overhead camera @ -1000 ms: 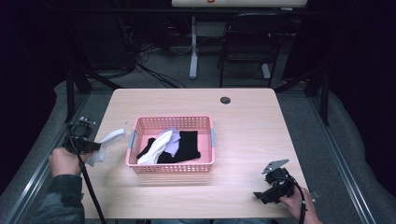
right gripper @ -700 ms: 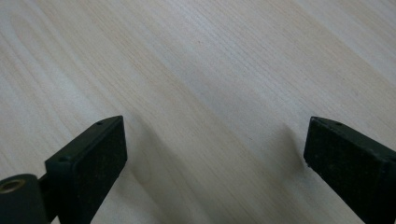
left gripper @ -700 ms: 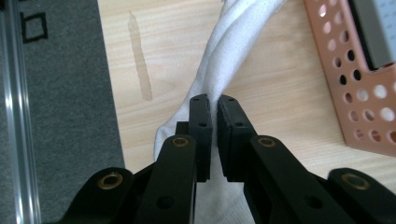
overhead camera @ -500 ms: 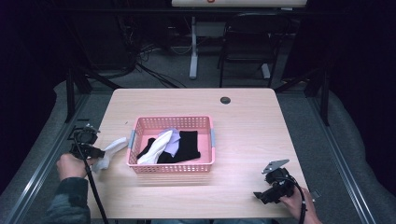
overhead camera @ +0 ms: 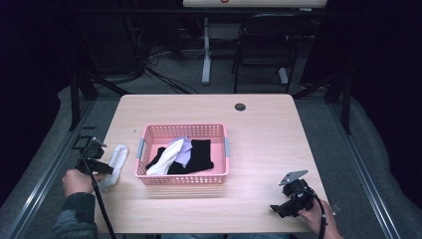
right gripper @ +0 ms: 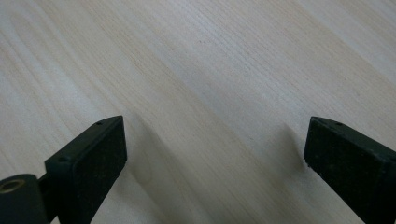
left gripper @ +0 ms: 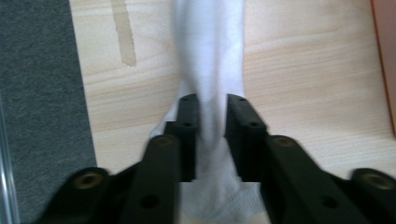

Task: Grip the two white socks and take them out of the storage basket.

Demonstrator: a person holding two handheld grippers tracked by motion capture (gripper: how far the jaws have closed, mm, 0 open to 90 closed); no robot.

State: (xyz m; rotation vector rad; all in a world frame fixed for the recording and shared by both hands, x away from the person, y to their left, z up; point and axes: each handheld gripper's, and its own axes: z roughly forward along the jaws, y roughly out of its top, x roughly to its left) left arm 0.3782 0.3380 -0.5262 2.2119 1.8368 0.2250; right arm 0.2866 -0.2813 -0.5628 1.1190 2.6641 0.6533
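A light wooden table with rounded corners point(overhead camera: 263, 134) stands on grey carpet. A pink plastic basket with grey side handles point(overhead camera: 183, 177) sits left of the table's centre. Just beside it, at the left edge, lies a white sock point(overhead camera: 115, 163). A small round black grommet point(overhead camera: 240, 107) is set near the far edge

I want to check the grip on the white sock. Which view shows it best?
The left gripper view: the white sock sits pinched between the left tool's jaws, filling the middle. The high view shows it small, lying on the table left of the pink basket.
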